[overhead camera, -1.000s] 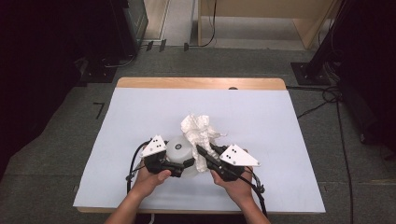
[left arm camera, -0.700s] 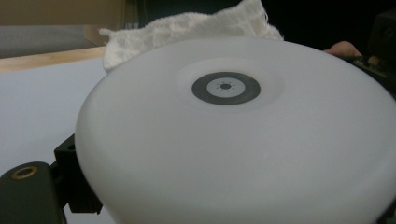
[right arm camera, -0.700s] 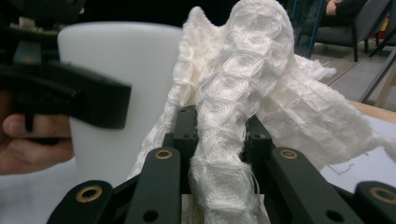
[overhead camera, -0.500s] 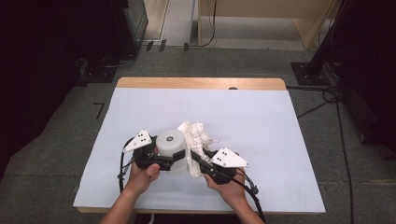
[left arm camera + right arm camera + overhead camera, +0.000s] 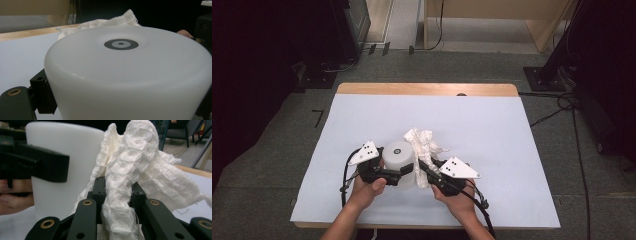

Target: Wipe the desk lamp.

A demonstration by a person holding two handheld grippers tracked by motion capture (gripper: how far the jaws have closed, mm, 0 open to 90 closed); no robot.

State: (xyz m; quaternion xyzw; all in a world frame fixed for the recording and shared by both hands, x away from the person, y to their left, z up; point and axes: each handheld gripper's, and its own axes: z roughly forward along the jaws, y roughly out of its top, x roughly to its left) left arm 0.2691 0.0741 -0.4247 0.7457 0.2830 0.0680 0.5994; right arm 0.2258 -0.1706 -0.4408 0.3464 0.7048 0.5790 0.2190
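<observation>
A white cup (image 5: 398, 156) stands upside down near the table's front edge, a dark ring on its upturned base (image 5: 121, 44). My left gripper (image 5: 396, 171) is shut on the cup, with one black jaw at each side of its wall (image 5: 125, 102). A crumpled white waffle-weave cloth (image 5: 422, 141) lies against the cup's right side. My right gripper (image 5: 423, 167) is shut on a fold of that cloth (image 5: 116, 192), and the cloth (image 5: 135, 157) rises above its jaws. Beside it in the right gripper view stand the cup (image 5: 65, 152) and a jaw of the left gripper.
A pale sheet (image 5: 492, 130) covers the table, with a strip of wood (image 5: 427, 89) bare along the far edge. Dark furniture stands on the grey floor at left and right. Cables (image 5: 557, 107) trail past the table's right corner.
The left gripper and the cup have shifted a little to the left. The right gripper has drawn its fold of cloth down along the cup's right side, toward the person.
</observation>
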